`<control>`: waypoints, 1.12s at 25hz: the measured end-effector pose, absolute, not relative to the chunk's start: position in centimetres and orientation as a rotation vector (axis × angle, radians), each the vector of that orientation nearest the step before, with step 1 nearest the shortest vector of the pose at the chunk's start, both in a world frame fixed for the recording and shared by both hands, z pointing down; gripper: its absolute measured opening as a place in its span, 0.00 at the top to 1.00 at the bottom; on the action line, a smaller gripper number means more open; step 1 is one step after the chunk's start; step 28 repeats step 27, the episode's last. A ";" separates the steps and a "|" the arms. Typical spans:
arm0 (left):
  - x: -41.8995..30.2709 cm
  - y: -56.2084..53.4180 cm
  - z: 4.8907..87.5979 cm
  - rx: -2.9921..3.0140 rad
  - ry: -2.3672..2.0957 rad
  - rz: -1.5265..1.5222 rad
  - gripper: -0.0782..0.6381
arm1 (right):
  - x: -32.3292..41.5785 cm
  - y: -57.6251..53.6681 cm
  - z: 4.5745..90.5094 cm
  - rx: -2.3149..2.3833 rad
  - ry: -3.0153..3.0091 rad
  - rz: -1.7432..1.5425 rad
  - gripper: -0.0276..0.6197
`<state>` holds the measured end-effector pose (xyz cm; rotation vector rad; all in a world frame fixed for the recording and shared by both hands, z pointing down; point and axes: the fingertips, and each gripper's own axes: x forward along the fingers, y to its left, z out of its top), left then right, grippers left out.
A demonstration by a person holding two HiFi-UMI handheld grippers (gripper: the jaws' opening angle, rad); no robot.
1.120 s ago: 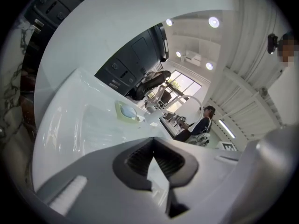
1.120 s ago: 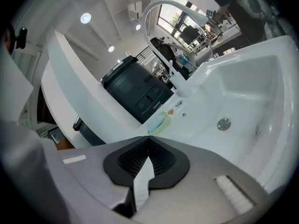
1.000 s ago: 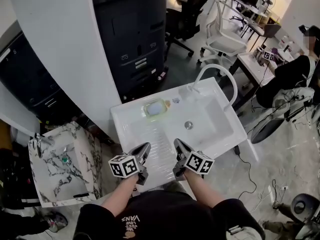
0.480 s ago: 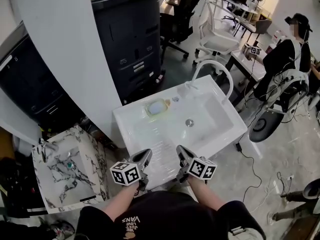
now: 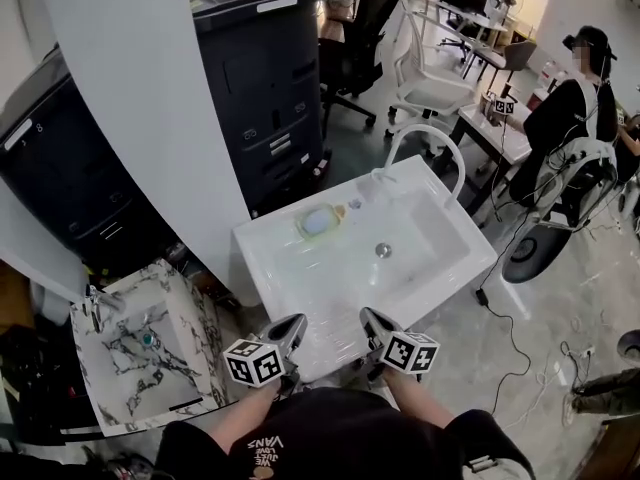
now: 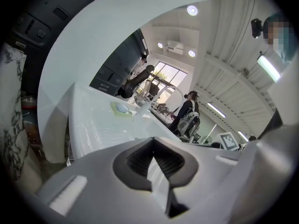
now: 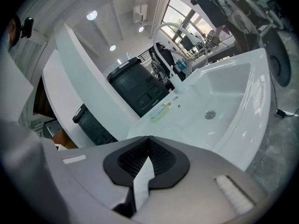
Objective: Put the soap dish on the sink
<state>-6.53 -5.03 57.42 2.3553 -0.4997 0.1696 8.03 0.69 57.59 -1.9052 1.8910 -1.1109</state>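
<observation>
A yellow-green soap dish (image 5: pixel 320 221) with a pale bar in it rests on the far left ledge of the white sink (image 5: pixel 430 263), beside the arched white faucet (image 5: pixel 425 128). Both grippers hover at the sink's near edge, well short of the dish. My left gripper (image 5: pixel 291 326) is shut and empty, as is my right gripper (image 5: pixel 371 318). From the left gripper view the dish (image 6: pixel 122 109) lies far ahead of the shut jaws (image 6: pixel 154 155). The right gripper view has the dish (image 7: pixel 161 112) left of the drain (image 7: pixel 210 115), beyond the shut jaws (image 7: pixel 148 155).
A marble-patterned sink (image 5: pixel 140 348) stands on the floor to the left. A white curved pillar (image 5: pixel 130 98) and a dark cabinet (image 5: pixel 270 68) rise behind the sink. Office chairs, a desk and a seated person (image 5: pixel 570 98) are at the right, with a cable (image 5: pixel 510 318) on the floor.
Both grippers have drawn back from the sink towards my body, still shut. The soap dish stays where it was on the ledge.
</observation>
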 end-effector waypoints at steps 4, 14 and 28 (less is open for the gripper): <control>-7.3 -4.3 57.7 2.360 -0.497 0.184 0.82 | 7.6 1.6 58.1 -1.920 1.886 -1.125 0.95; -8.3 -4.0 57.3 2.361 -0.510 0.168 0.82 | 6.6 2.0 57.9 -1.919 1.906 -1.125 0.95; -8.3 -3.9 57.2 2.347 -0.519 0.147 0.82 | 6.4 1.8 58.4 -1.918 1.902 -1.142 0.95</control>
